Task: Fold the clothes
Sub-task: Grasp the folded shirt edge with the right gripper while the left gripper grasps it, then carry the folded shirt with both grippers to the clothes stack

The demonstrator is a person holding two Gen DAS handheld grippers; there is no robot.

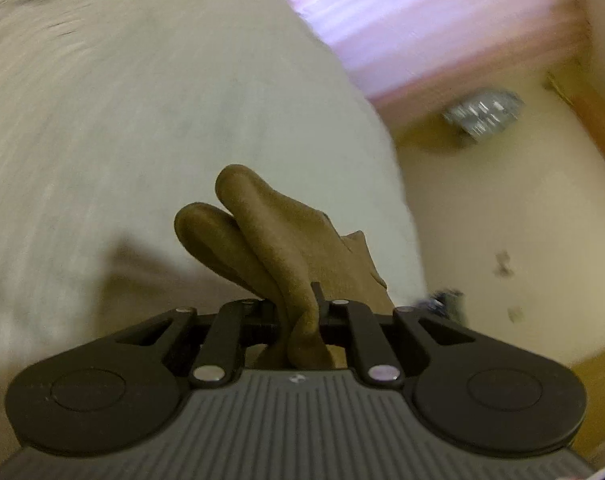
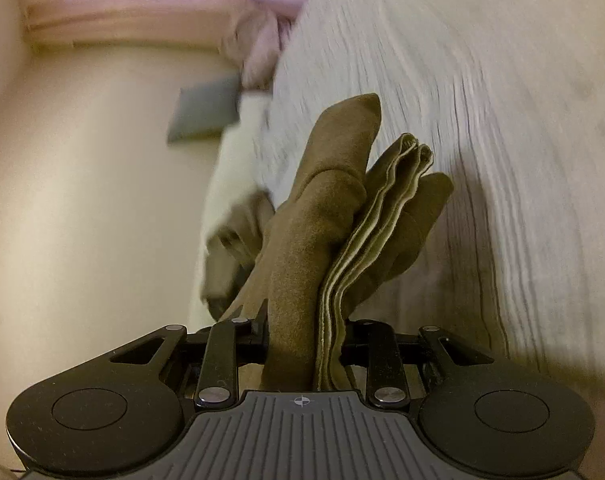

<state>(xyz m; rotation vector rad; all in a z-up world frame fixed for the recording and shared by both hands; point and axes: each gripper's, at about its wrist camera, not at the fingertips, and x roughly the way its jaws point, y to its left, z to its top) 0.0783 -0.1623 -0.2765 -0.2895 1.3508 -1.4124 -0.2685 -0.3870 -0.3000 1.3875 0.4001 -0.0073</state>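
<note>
No text, label, brand or number can be read in either view. Only a small round crosshair mark (image 2: 301, 401) is seen on the ribbed grey housing of the right tool, and a similar, blurred mark (image 1: 295, 378) on the housing of the left tool. Everything else is smeared by blur.

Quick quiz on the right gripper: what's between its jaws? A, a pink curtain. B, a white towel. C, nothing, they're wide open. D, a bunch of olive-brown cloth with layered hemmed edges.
D: in the right wrist view the right gripper is clamped on bunched olive-brown cloth, several stacked hemmed edges showing beside the fold.
</note>
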